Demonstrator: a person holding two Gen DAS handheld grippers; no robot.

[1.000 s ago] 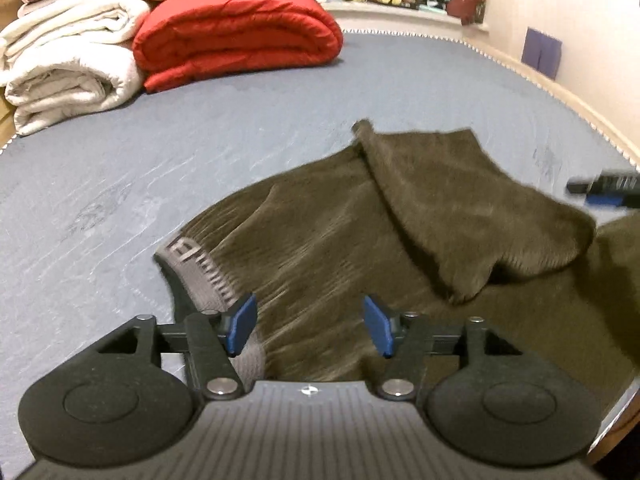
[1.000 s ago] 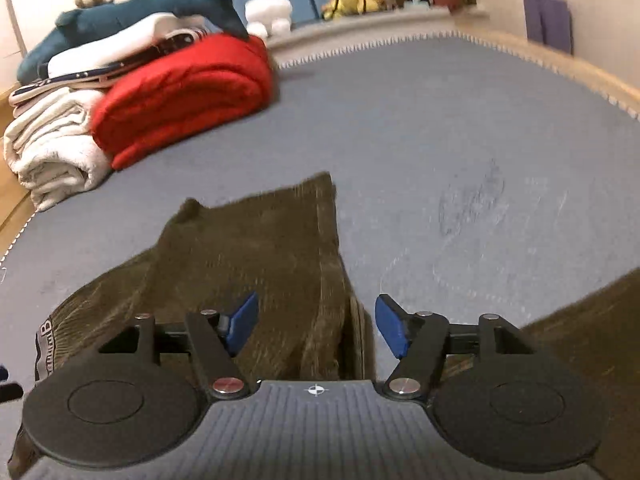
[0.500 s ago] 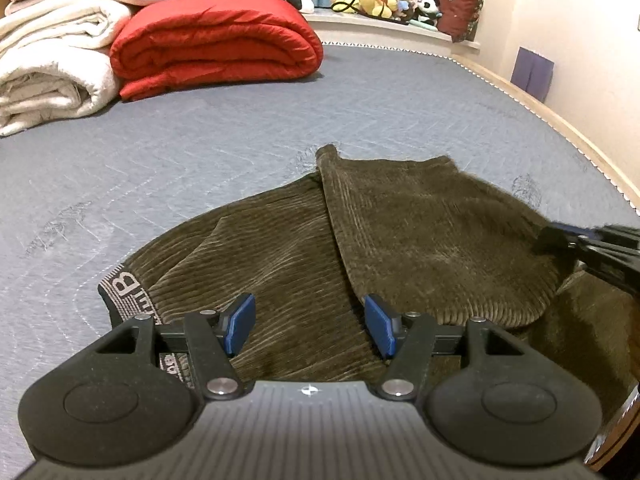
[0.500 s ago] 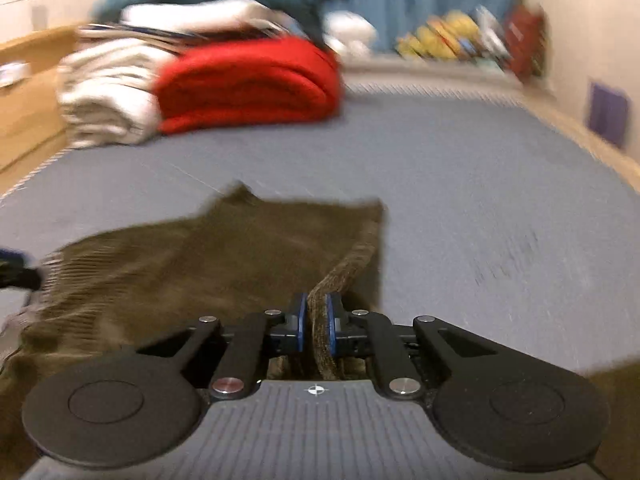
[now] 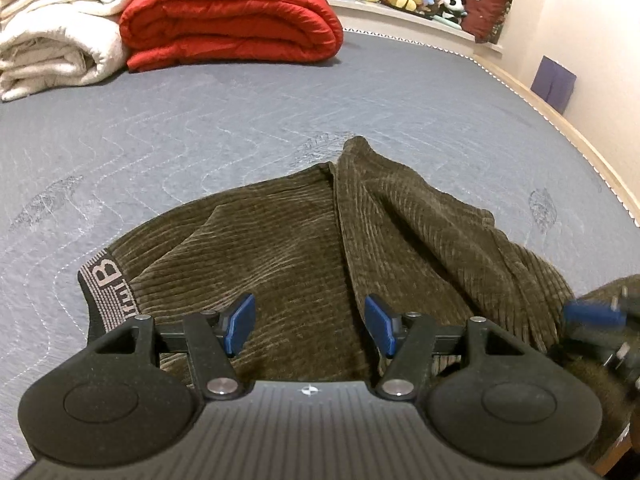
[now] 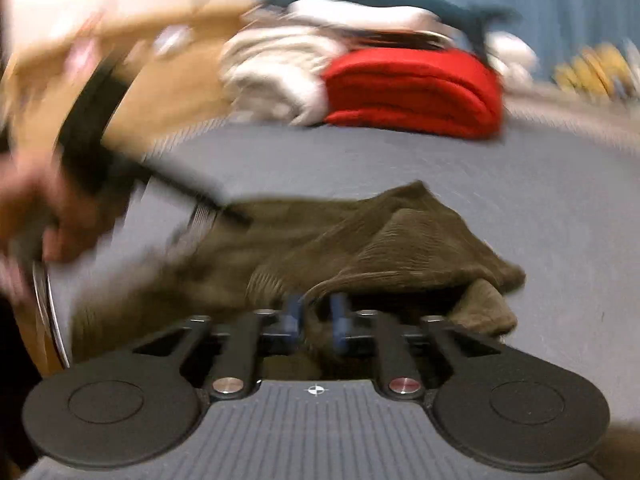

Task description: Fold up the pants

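Our corduroy pants (image 5: pixel 288 248) look soft and floppy. Our left gripper (image 5: pixel 310 322) is spread wide; our right gripper (image 6: pixel 316 318) is opening, cloth between. We'd pinch the waistband (image 5: pixel 106 292).

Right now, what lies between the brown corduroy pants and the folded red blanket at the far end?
Only bare grey quilted bedcover lies between the pants and the red blanket; the left wrist view shows this most clearly.
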